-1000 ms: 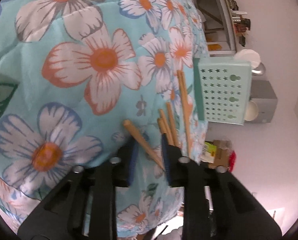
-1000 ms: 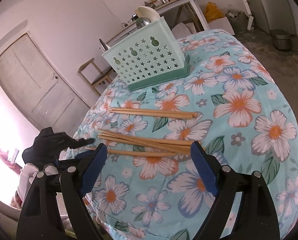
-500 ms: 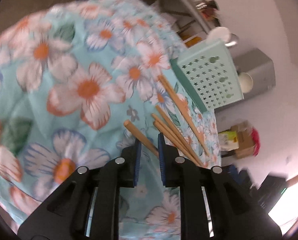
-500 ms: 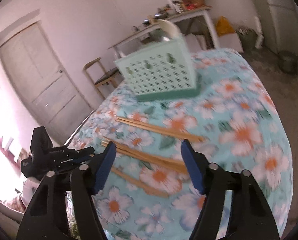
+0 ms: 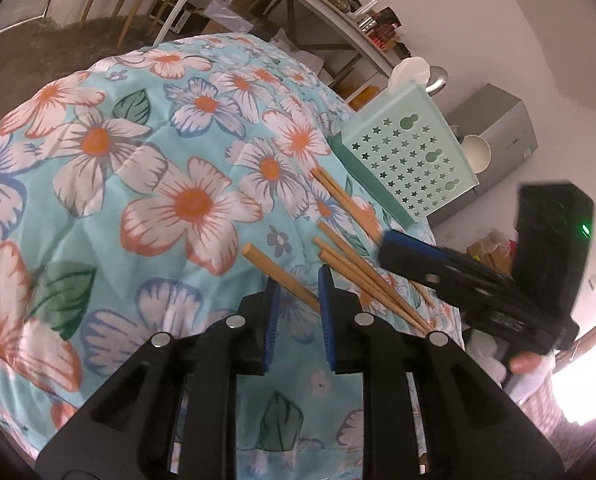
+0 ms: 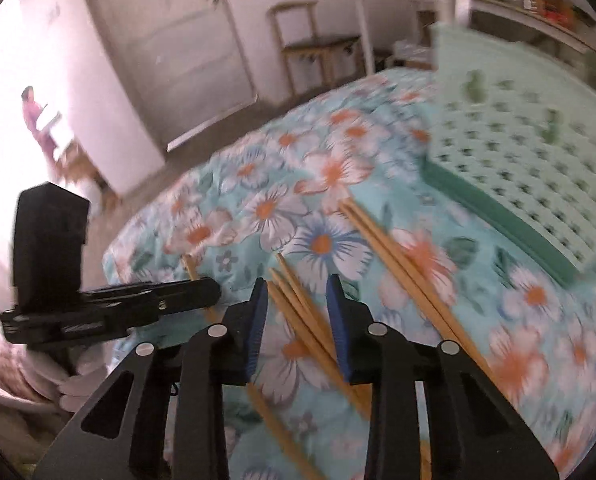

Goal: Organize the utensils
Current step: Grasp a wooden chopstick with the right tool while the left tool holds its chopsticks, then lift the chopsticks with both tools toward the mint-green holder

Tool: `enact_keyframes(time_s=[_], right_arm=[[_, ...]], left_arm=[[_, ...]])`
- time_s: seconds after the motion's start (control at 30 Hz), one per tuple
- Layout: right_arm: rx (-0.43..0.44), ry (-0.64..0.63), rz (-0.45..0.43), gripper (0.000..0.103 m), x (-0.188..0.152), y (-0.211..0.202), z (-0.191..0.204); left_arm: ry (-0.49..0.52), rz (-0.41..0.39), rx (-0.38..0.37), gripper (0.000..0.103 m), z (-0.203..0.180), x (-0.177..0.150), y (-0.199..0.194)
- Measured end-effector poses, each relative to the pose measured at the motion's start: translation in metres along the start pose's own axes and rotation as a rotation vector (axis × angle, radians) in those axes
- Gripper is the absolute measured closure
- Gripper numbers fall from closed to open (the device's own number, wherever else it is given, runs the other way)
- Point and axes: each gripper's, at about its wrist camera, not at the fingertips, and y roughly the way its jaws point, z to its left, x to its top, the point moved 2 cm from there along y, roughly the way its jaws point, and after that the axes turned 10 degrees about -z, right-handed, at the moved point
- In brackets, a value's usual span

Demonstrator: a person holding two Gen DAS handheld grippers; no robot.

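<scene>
Two grippers work over the floral bed (image 5: 178,128). The left gripper (image 5: 298,312) grips one chopstick (image 5: 278,272); the right gripper (image 6: 296,320), newly arrived from afar, is closing around a blurred chopstick bundle (image 6: 302,312), perhaps untouched. The basket (image 5: 414,160) stands beyond.

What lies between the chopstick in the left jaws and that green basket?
Other chopsticks lie loose on the flowered cloth between the held chopstick and the basket, and the right gripper reaches in there too.

Floral quilt (image 5: 146,168), wooden chair (image 6: 318,46), white door (image 6: 170,40)
</scene>
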Motion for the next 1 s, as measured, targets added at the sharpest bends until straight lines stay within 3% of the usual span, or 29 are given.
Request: enact_keyframes(time_s=[0.27, 0.47, 0.6, 0.73, 1.0], right_arm=[[0.02, -0.034, 0.119, 0.083, 0.008, 0.035, 0.001], [0.016, -0.055, 0.151, 0.086, 0.012, 0.05, 0.002], [0.001, -0.073, 0.154, 0.094, 0.011, 0.051, 0.002], [-0.012, -0.067, 0.105, 0.097, 0.02, 0.042, -0.001], [-0.107, 0.007, -0.148, 0.097, 0.056, -0.04, -0.025]], left_arm=[[0.005, -0.008, -0.024, 0.084, 0.004, -0.002, 0.0], [0.004, -0.008, -0.027, 0.084, 0.004, -0.003, 0.0], [0.003, -0.009, -0.027, 0.084, 0.004, -0.003, 0.0], [0.005, -0.011, -0.026, 0.084, 0.004, -0.002, 0.0], [0.011, -0.02, -0.023, 0.085, 0.0, -0.001, -0.002]])
